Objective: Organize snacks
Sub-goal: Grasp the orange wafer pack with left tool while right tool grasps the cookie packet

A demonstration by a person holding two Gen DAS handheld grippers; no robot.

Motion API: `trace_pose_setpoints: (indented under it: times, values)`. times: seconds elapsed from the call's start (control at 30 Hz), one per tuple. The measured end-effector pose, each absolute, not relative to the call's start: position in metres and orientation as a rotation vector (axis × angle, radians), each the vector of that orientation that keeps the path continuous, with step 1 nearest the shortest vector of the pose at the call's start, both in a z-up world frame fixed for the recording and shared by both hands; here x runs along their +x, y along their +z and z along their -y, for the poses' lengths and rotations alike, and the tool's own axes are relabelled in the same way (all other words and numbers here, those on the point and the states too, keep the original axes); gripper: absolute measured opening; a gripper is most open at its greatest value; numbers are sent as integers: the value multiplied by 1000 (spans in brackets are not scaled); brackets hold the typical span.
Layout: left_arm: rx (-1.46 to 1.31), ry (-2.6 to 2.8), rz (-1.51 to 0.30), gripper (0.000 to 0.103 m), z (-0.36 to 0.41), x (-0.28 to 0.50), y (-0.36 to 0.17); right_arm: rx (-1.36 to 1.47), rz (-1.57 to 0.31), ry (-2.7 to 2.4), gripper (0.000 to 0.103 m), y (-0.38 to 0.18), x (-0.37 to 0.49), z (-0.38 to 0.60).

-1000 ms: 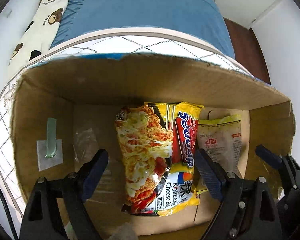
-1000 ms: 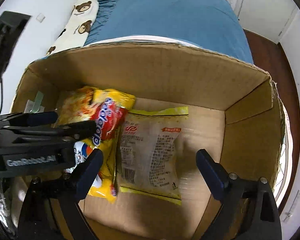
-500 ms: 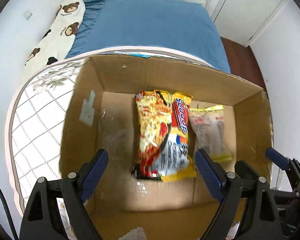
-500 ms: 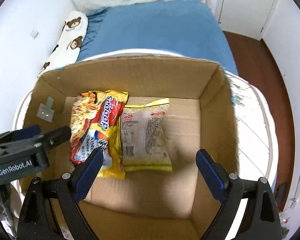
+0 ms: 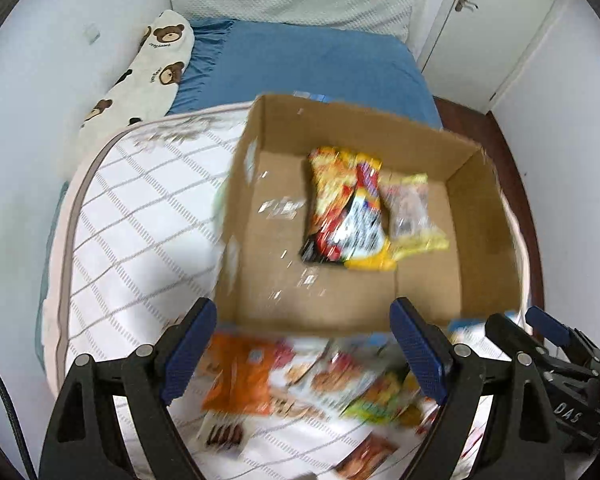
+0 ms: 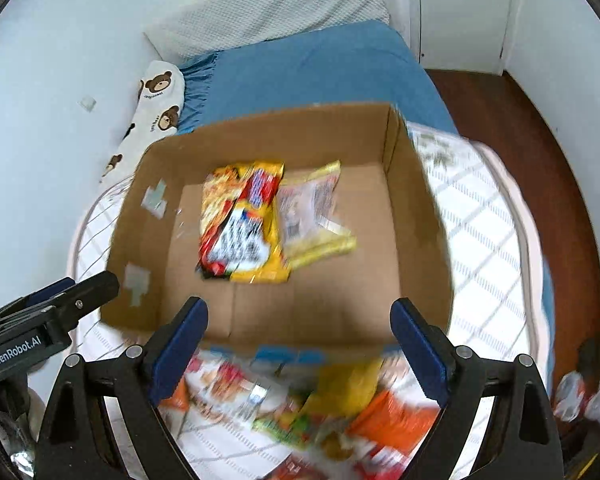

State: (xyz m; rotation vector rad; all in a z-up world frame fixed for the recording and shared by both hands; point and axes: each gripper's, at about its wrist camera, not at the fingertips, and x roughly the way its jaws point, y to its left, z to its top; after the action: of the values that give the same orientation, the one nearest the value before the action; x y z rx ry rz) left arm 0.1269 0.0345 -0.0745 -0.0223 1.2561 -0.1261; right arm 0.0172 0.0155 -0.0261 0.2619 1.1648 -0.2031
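Observation:
An open cardboard box [image 5: 476, 280] [image 6: 412, 248] stands on a white checked mattress. Two snack packets lie flat on its floor: a red and yellow noodle packet [image 5: 344, 208] [image 6: 240, 224] and, to its right, a clear packet with yellow edges [image 5: 412, 208] [image 6: 312, 212]. In front of the box several loose snack packets [image 5: 244, 376] [image 6: 340, 400] are spread on the mattress, blurred. My left gripper [image 5: 304, 348] hangs open and empty above the box's near wall. My right gripper [image 6: 300, 344] is likewise open and empty over the near wall.
The checked mattress [image 5: 140, 232] lies beside a bed with a blue sheet [image 5: 308, 68], a bear-print pillow [image 5: 148, 76] and a grey pillow. White walls and cupboard doors [image 5: 492, 32] stand behind. Brown floor [image 6: 540, 128] runs along the right.
Both grippers have risen out of the box and drawn back toward me. The whole box and the loose packets in front of it have come into view. Both stay open and empty.

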Motion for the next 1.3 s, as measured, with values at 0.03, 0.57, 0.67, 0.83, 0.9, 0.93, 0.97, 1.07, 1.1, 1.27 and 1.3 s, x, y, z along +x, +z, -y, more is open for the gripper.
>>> trace_pose_setpoints:
  times: [0.03, 0.57, 0.67, 0.83, 0.9, 0.93, 0.97, 1.07, 1.1, 1.27, 1.3]
  values:
    - [-6, -122, -1265, 89, -38, 121, -79, 282, -1172, -197, 95, -30, 7, -19]
    - [105, -14, -1589, 89, -69, 101, -243, 491, -1370, -141, 85, -148, -39, -61]
    - [85, -13, -1570, 81, -66, 105, -256, 515, -1388, -141, 85, -161, -34, -68]
    - [87, 3, -1539, 55, -70, 96, -256, 578, -1415, -159, 84, -186, -23, -77]
    - [73, 20, -1539, 54, -80, 85, -256, 602, -1423, -168, 82, -196, -20, -79]
    - [66, 30, -1544, 54, -85, 81, -256, 610, -1424, -173, 81, -200, -18, -81]
    - [56, 46, -1551, 54, -91, 76, -257, 617, -1425, -181, 77, -205, -16, -83]
    - [23, 80, -1569, 54, -108, 58, -261, 590, -1437, -209, 63, -217, -10, -90]
    - [9, 84, -1574, 54, -113, 51, -261, 568, -1444, -215, 58, -220, -7, -92]
    - [-54, 79, -1593, 54, -128, 27, -264, 284, -1540, -97, 55, -223, -9, -119]
    - [-54, 74, -1596, 54, -129, 24, -266, 219, -1566, -68, 55, -223, -12, -125]
